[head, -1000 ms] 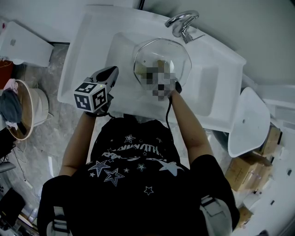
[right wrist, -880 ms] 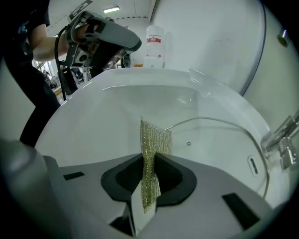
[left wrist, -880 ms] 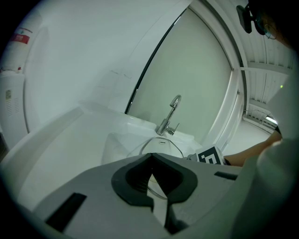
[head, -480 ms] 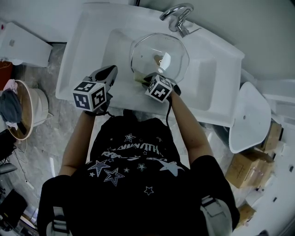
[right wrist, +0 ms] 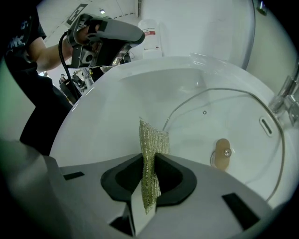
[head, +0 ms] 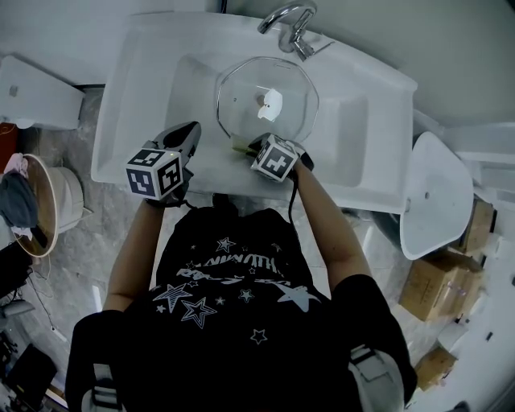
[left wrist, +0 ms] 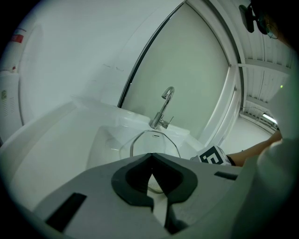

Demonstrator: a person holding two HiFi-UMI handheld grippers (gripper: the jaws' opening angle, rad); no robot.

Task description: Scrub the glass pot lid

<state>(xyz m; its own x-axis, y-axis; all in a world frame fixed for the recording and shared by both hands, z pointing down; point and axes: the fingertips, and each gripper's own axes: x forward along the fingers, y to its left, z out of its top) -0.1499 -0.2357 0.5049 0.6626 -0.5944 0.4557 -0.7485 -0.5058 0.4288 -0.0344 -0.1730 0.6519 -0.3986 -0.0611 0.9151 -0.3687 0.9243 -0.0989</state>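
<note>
The right gripper's jaws pinch the scouring pad by a thin edge and the left gripper's jaws are closed on nothing at the sink's near rim, so the glass pot lid, lying unheld in the sink, may skid when pushed; the pad has backed off from mid-lid to its near edge.

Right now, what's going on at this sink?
A person stands at a white sink with a gripper in each hand. The glass pot lid lies in the basin below the faucet. The right gripper has its jaws shut on a gold mesh scouring pad, held at the lid's near edge; whether pad and glass touch cannot be told. The left gripper hovers over the sink's near left side, jaws together and empty.
</note>
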